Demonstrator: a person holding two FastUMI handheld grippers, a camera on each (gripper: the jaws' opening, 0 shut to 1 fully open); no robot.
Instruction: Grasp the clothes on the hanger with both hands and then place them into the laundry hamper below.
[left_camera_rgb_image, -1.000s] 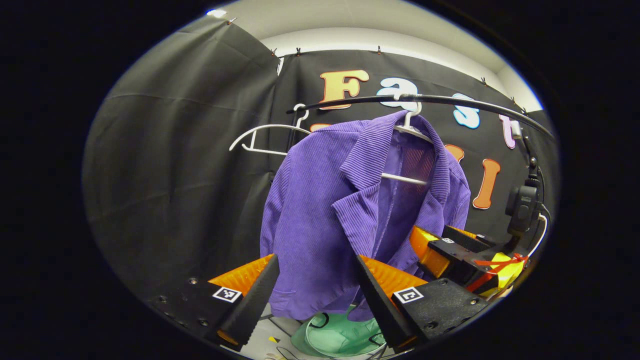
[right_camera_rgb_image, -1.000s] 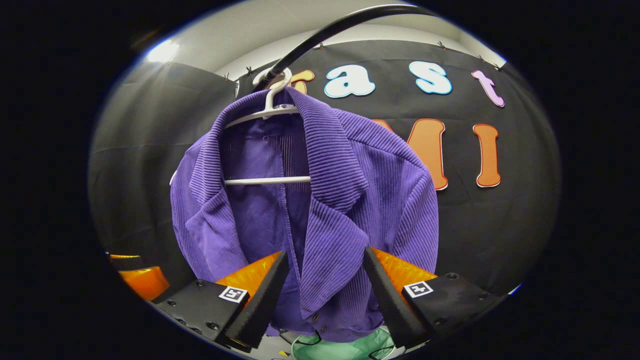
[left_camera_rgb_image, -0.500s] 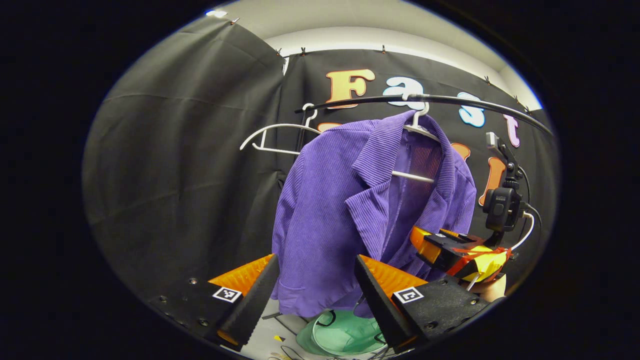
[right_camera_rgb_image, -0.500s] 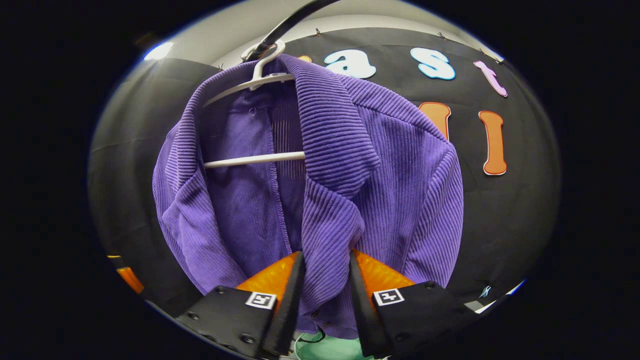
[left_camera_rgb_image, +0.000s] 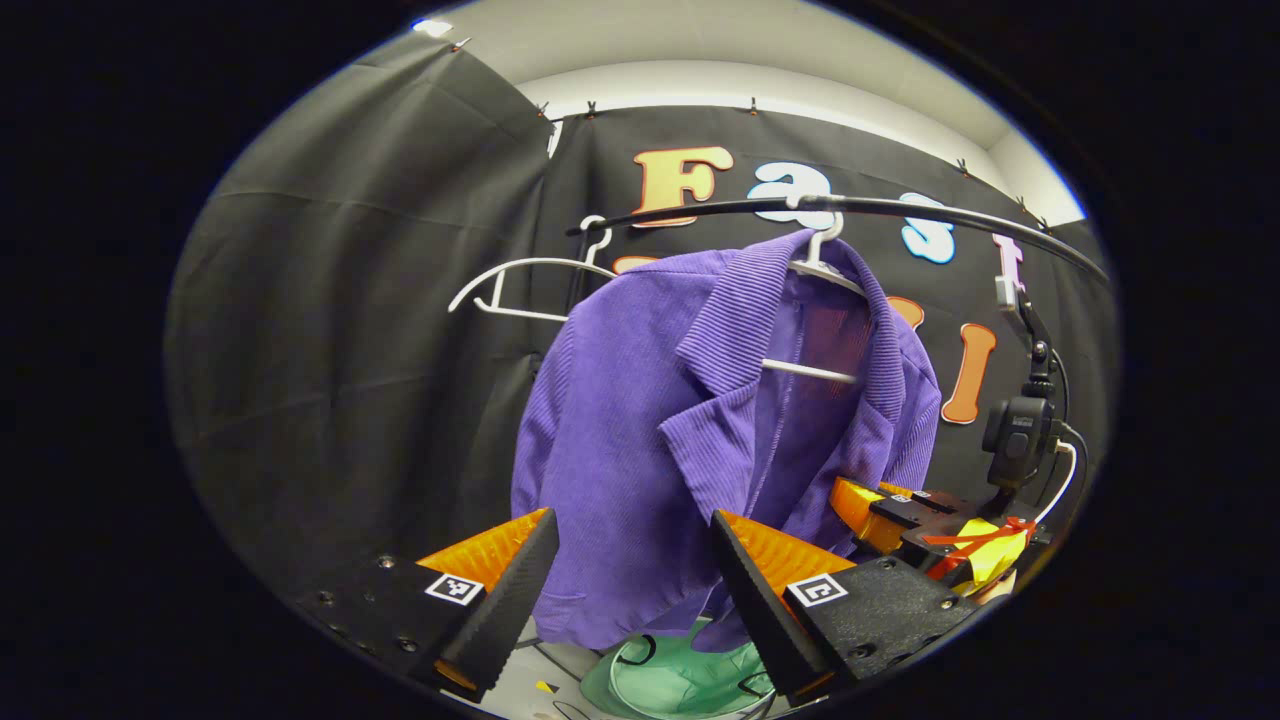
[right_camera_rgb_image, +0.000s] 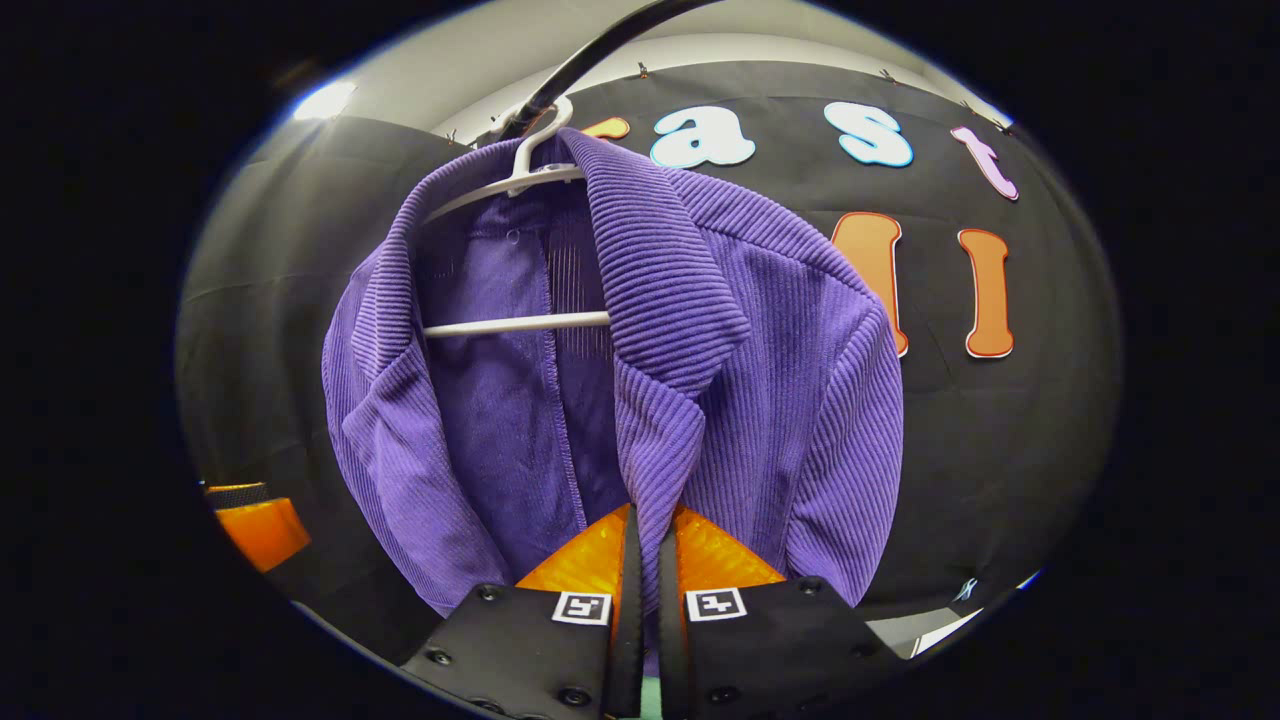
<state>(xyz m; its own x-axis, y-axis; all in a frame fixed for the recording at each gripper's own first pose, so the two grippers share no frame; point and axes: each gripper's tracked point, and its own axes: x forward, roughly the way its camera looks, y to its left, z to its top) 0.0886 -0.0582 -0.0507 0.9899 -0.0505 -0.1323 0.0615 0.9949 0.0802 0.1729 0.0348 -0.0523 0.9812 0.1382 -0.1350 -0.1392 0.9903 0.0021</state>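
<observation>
A purple corduroy jacket (left_camera_rgb_image: 640, 420) (right_camera_rgb_image: 790, 400) hangs on a white hanger (left_camera_rgb_image: 820, 262) (right_camera_rgb_image: 515, 180) from a black rail (left_camera_rgb_image: 900, 210). In the right gripper view my right gripper (right_camera_rgb_image: 647, 560) is shut on the jacket's front edge below the lapel, both fingers pressing the cloth. My left gripper (left_camera_rgb_image: 625, 560) stands open in front of the jacket's lower left panel, apart from the cloth. The right gripper (left_camera_rgb_image: 890, 505) also shows in the left gripper view at the jacket's right side. A green laundry hamper (left_camera_rgb_image: 690, 675) sits below the jacket.
An empty white hanger (left_camera_rgb_image: 520, 285) hangs on the rail left of the jacket. Black cloth walls close in the back and left. A small camera on a stalk (left_camera_rgb_image: 1015, 430) rides on the right gripper. Light floor shows around the hamper.
My right gripper moved in on the jacket's front edge and shut on it. My left gripper stayed open, its view shifting slightly.
</observation>
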